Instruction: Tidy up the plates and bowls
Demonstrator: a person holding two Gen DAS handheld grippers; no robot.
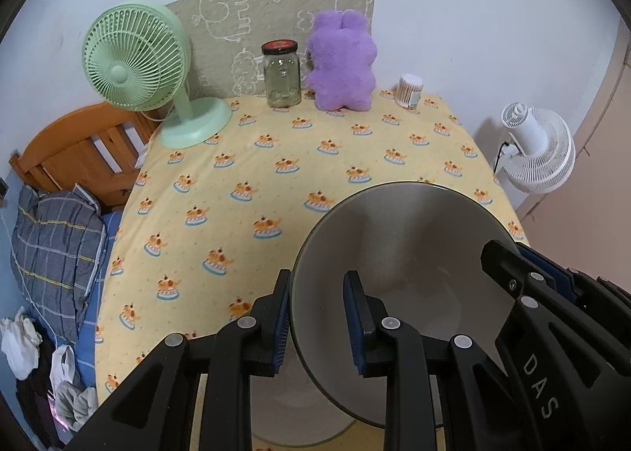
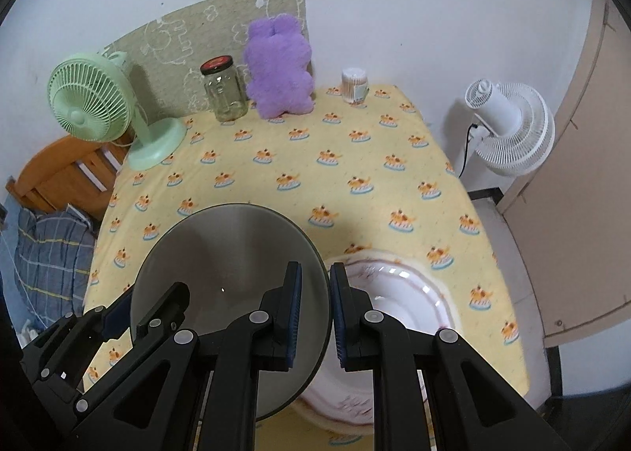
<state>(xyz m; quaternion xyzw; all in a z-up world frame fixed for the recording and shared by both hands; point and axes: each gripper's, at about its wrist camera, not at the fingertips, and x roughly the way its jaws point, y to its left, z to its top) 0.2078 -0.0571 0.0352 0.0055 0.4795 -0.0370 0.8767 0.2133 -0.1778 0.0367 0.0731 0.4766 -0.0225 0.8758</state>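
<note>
A large bowl (image 1: 406,253), grey inside with a dark rim, hangs tilted over the table, held from both sides. My left gripper (image 1: 320,317) is shut on its left rim, one pad inside and one outside. My right gripper (image 2: 315,313) is shut on the opposite rim of the same bowl (image 2: 232,273). Each gripper also shows in the other's view: the right gripper (image 1: 512,265) at the bowl's far edge, the left gripper (image 2: 130,309) at the lower left. A white plate (image 2: 406,293) with a patterned rim lies on the table under and beside the bowl, partly hidden by it.
The table carries a yellow printed cloth (image 1: 315,143). Along its back edge stand a green desk fan (image 1: 134,56), a glass jar (image 1: 282,74), a purple plush toy (image 1: 341,60) and a cotton-swab tub (image 1: 410,90). A white fan (image 2: 508,123) stands right, a bed (image 1: 59,246) left.
</note>
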